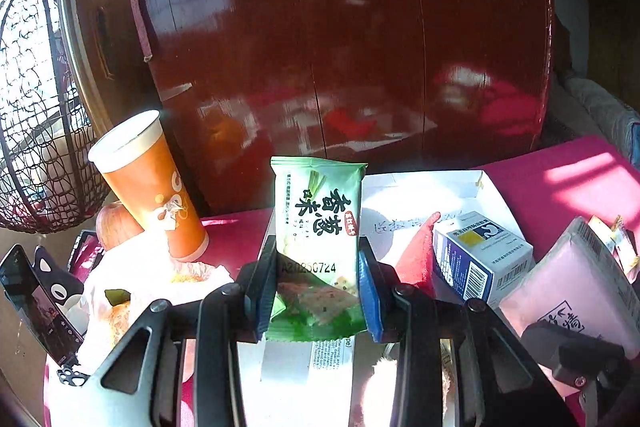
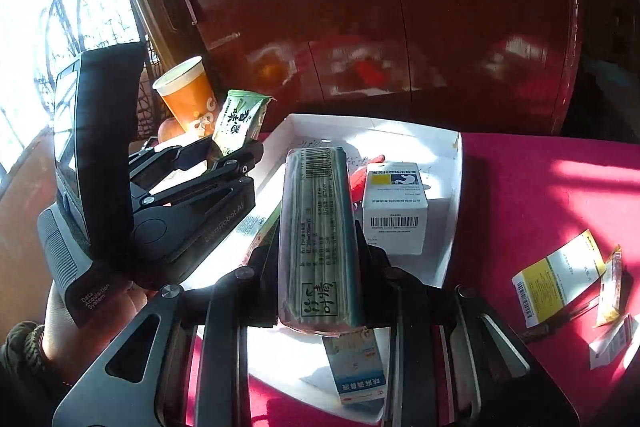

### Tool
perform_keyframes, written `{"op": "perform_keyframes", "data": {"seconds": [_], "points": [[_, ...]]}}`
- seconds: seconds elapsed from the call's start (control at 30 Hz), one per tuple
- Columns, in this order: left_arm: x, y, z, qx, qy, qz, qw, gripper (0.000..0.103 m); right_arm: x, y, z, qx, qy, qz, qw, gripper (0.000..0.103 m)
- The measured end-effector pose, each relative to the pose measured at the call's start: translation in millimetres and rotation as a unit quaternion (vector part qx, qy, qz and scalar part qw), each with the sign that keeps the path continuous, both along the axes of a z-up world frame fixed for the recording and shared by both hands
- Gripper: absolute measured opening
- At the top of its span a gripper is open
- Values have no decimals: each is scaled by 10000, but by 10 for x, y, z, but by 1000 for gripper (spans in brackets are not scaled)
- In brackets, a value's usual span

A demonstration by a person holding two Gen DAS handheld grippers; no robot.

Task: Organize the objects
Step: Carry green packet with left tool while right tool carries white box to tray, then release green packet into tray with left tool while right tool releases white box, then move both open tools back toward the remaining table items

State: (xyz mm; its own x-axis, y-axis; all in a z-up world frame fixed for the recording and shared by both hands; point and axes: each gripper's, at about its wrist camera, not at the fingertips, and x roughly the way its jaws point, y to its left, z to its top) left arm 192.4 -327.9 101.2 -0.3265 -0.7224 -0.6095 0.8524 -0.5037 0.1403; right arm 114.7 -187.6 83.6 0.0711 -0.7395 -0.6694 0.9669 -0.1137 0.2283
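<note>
Left tool pinches one green snack packet at centre frame; right tool clamps one clear-wrapped pack over the white tray (one blue-white box inside). One orange cup, left.

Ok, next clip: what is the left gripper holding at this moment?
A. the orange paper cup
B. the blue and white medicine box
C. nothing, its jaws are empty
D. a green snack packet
D: in the left wrist view the left gripper has its blue pads clamped on both sides of the green snack packet, which stands upright between them, while the orange paper cup stands apart on the table.
</note>
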Motion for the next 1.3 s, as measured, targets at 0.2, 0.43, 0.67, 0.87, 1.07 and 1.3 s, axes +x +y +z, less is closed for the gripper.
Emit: {"op": "perform_keyframes", "data": {"seconds": [0.2, 0.43, 0.67, 0.87, 1.07, 1.3], "points": [[60, -198, -172, 201, -36, 211, 9996, 37, 117, -169, -194, 261, 202, -30, 9995, 26], [136, -299, -164, 329, 311, 359, 9983, 37, 217, -267, -268, 277, 538, -160, 9980, 27], [269, -259, -29, 165, 781, 826, 9934, 103, 154, -165, -232, 65, 517, -222, 9984, 91], [499, -32, 145, 176, 1657, 944, 9815, 103, 94, 85, -163, -125, 372, -265, 9989, 99], [748, 361, 184, 290, 2454, 1034, 9634, 103, -48, 365, -133, -189, -101, -433, 9988, 99], [685, 720, 162, 570, 2658, 755, 9594, 103, -210, 609, -201, -229, -350, -646, 9970, 99]]}}
